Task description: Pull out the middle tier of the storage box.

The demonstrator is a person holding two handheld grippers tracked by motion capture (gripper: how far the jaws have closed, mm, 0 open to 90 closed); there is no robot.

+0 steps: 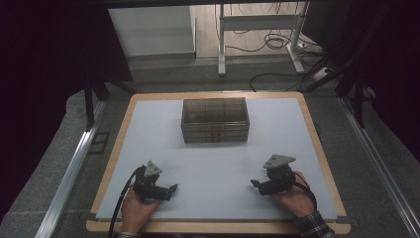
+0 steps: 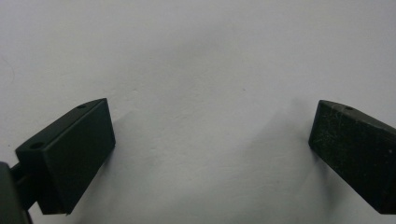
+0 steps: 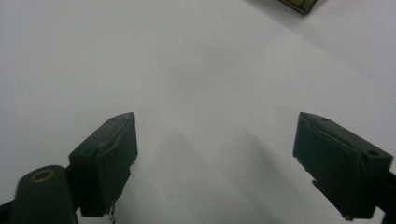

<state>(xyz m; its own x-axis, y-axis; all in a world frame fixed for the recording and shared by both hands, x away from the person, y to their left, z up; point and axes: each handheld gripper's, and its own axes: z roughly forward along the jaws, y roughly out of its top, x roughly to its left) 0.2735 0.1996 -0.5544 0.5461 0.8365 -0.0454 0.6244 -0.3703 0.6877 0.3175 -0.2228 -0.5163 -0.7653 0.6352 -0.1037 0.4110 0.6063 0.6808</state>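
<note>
A pale grey table mat on a wood-edged tabletop is seen in a dim room, with a smoky translucent storage box set at its far middle, well apart from both tools. The left gripper and the right gripper are held low near the front edge, pointed toward each other, jaws spread and nothing between them. The box is judged best approached from both ends at once, with the jaws kept wide until its walls are squarely bracketed, so that it is not tipped or pushed away.
</note>
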